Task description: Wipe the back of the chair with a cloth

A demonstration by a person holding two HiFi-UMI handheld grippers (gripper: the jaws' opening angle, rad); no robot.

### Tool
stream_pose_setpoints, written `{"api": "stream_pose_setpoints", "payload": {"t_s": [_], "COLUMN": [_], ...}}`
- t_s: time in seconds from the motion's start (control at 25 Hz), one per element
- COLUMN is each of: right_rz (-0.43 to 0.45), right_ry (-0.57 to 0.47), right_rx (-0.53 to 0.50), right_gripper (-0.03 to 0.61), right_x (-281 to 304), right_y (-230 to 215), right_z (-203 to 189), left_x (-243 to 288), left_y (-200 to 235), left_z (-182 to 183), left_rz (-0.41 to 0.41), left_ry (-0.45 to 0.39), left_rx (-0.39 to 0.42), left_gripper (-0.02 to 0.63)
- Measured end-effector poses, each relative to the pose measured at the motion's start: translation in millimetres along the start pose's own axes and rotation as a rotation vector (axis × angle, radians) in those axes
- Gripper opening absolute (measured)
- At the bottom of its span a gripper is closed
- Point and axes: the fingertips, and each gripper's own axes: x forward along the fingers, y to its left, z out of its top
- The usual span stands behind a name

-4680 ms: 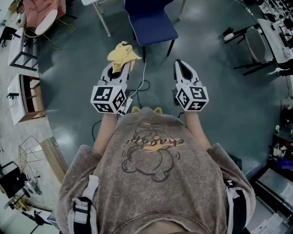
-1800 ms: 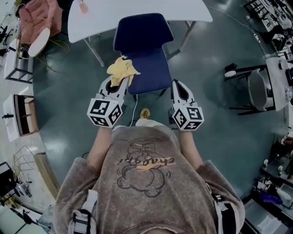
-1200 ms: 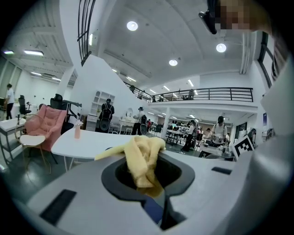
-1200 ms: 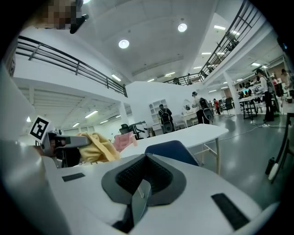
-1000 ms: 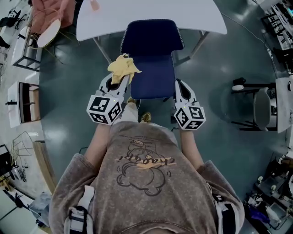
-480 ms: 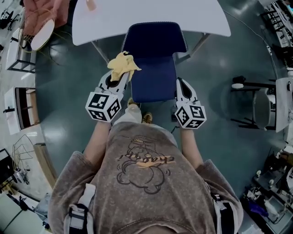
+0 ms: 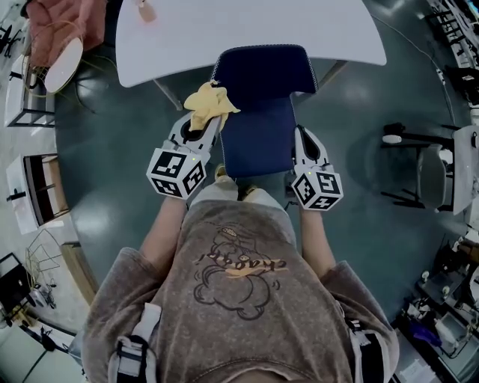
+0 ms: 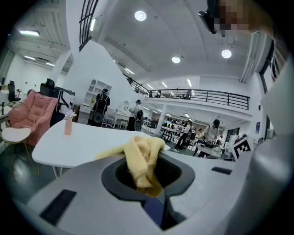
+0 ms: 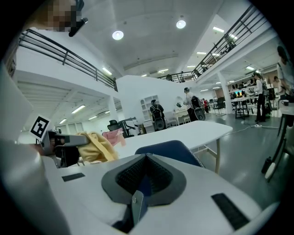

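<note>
Head view: at the upper left of the frame a pink armchair point(image 7: 56, 19) and a round white side table point(image 7: 63, 63) stand on the dark, glossy floor point(image 7: 112, 172). Right of them, the left claw point(image 7: 203, 127) is clenched on a yellow cloth point(image 7: 209, 105). The cloth bunches out just beside the left edge of the blue chair point(image 7: 258, 97), about where back meets seat; I cannot tell whether it touches. The chair stands at a white counter point(image 7: 247, 30) running across the top of the frame, with a small pink bottle point(image 7: 144, 11) near its left end. The right claw point(image 7: 303, 135), by the chair's right edge, has its jaws together on nothing. At the far right stands another chair point(image 7: 430, 176) with black legs. The left gripper view shows a big bright hall with a railed balcony point(image 8: 206, 96) and people standing far back.
</note>
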Motion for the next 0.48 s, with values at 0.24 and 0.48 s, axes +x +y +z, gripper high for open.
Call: {"api": "stream_pose_setpoints", "payload": {"t_s": [0.24, 0.48], "right_rz": [0.007, 0.046], "right_ry": [0.013, 0.040], "right_rx": [0.005, 0.003], "right_gripper": [0.025, 0.025], "right_x": [18.4, 33.9], "right_y": [-14.0, -24.2], "right_z": [3.5, 0.7], "left_x": [17.7, 30.0], "left_y": [14.0, 22.3], "left_z": [-9.4, -22.3], "left_rz": [0.026, 0.073], "left_ry": [0.031, 0.055], "left_rx": [-0.019, -0.037], "left_gripper": [0.072, 0.072]}}
